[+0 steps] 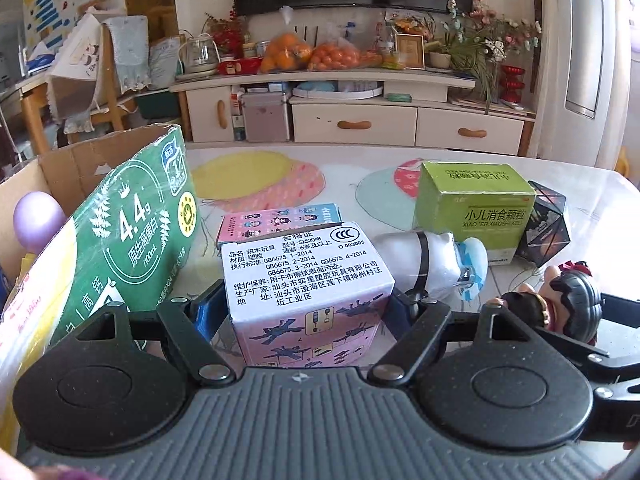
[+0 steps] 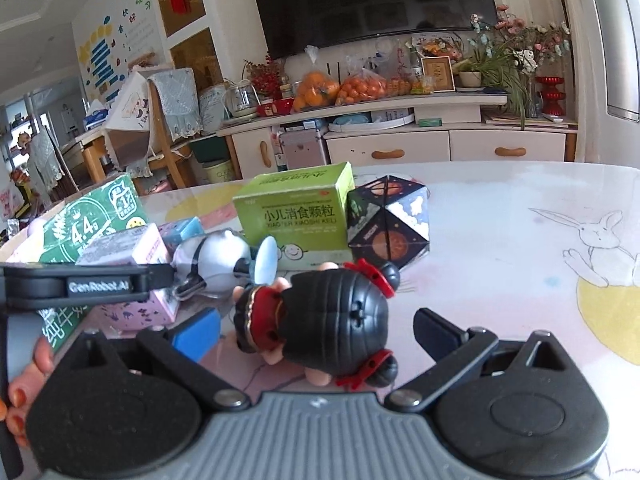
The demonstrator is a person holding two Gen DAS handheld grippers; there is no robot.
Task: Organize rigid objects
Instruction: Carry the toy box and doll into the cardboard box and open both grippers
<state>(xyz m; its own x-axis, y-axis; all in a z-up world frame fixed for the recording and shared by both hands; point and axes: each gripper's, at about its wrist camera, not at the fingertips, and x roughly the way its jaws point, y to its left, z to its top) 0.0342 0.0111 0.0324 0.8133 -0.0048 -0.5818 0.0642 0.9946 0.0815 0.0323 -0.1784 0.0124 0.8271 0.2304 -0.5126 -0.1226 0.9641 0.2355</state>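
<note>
Between left gripper [image 1: 306,312] fingers, pink toy box [image 1: 308,280] stands upright.

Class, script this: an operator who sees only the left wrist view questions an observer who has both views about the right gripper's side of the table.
Operator: My left gripper grips the toy block box. Is the right gripper closed on anything?
Observer: No. The right gripper is open, with one finger on either side of the doll figurine.
Operator: What lies to the right of that doll?
Observer: A rabbit drawing on the table cover.
</note>
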